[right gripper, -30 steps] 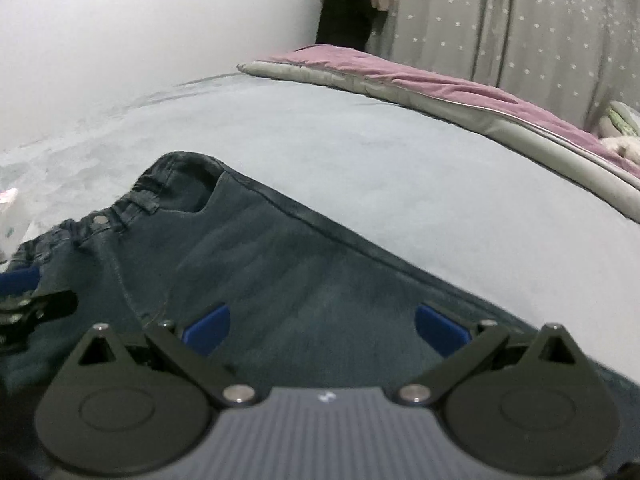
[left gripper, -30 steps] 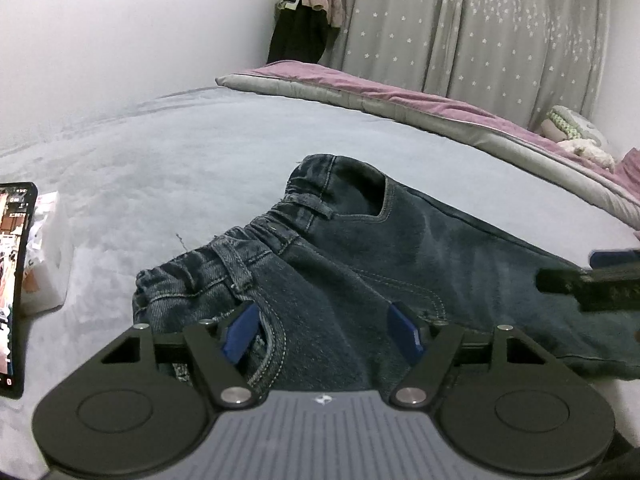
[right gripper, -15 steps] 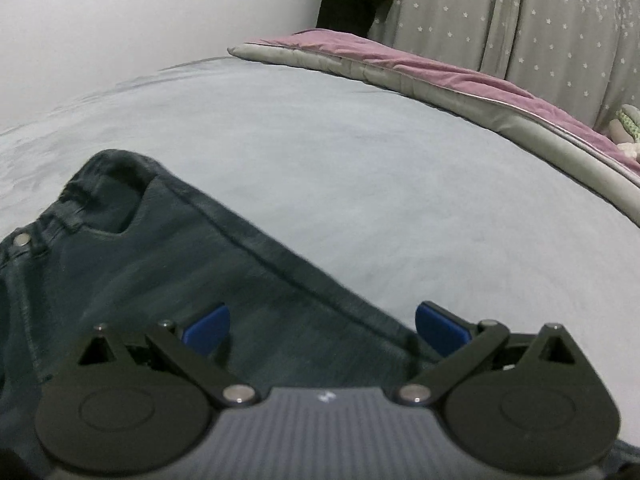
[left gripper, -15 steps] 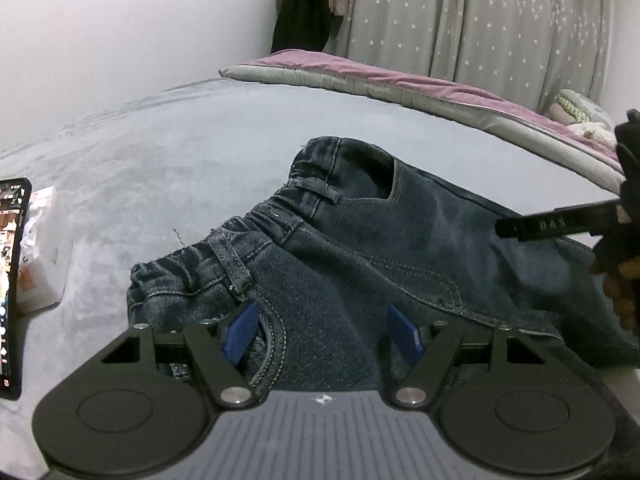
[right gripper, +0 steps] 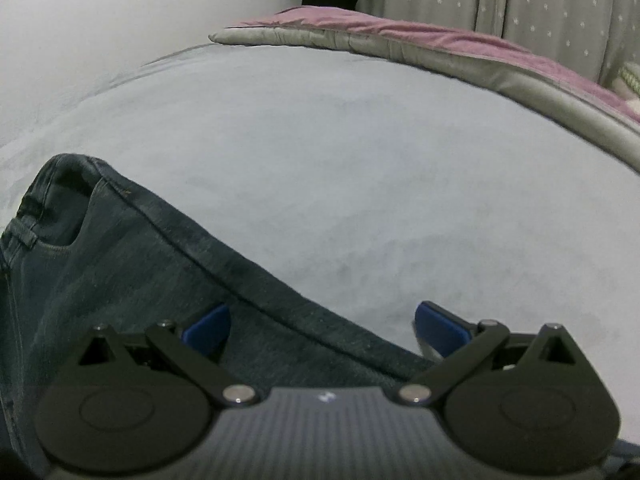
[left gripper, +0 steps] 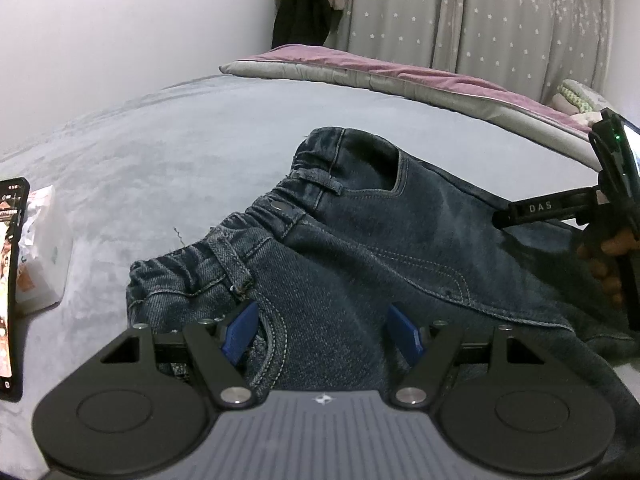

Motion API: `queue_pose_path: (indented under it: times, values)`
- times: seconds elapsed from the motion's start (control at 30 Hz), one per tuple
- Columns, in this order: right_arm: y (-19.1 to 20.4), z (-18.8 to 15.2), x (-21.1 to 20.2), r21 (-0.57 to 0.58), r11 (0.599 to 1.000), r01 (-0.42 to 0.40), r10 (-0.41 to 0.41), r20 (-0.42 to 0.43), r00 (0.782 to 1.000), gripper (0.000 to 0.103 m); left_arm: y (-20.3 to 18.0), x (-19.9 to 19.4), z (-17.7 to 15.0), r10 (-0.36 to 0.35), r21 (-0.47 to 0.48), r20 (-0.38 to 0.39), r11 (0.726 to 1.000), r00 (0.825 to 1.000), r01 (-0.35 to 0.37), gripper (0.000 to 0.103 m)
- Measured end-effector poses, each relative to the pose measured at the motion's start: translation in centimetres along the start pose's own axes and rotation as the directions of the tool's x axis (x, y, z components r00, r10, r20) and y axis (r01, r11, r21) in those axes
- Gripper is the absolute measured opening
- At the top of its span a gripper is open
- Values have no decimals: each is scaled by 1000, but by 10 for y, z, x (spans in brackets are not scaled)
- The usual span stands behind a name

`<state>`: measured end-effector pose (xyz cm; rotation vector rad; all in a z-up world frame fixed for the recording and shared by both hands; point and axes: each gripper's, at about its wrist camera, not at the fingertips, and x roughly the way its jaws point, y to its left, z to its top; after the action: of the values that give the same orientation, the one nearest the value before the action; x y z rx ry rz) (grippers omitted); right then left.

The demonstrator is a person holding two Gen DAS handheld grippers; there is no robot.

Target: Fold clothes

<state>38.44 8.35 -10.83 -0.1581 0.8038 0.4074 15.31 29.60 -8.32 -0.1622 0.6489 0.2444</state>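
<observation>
A pair of dark blue jeans [left gripper: 360, 248] lies on a pale grey bed cover [left gripper: 180, 152], filling the middle of the left wrist view, its waistband running from about 12 o'clock down to 9 o'clock and the legs trailing off toward 3 o'clock. The front pocket opening near 12 o'clock gapes; nothing can be seen inside it.

The left gripper [left gripper: 320, 330] sits low over the denim at 6 o'clock, its blue fingers spread apart with bunched cloth between them, clamping nothing. At 3 o'clock the person's hand [left gripper: 608, 260] holds the other tool.

In the right wrist view, the right gripper [right gripper: 320, 324] is also spread wide at 6 o'clock, its left pad over the jeans' side seam and its right pad over bare bed cover.

At 9 o'clock in the left view, a phone [left gripper: 10, 292] with a lit screen lies just beside a white plastic packet [left gripper: 44, 248]; its contents cannot be made out. A purple and grey quilt [left gripper: 380, 72] lies along the far edge near 1 o'clock.
</observation>
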Motion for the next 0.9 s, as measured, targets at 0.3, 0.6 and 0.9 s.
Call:
queue_pose_path:
  times: [0.3,0.6,0.9]
  values:
    - [8,-1,-7,-5,999,-40,40,-6,999,65,2,3,1,1,-2,-16,1000,1000,-1,71]
    - [35,1,-34,-62,997,36,-35,17,999,17,3,4,2,-4,2,-33,1000,999,4,71]
    - [62,3,-83,-86,993,85,-80,54,995,16,7,3,3,-28,3,-54,1000,998,28,71]
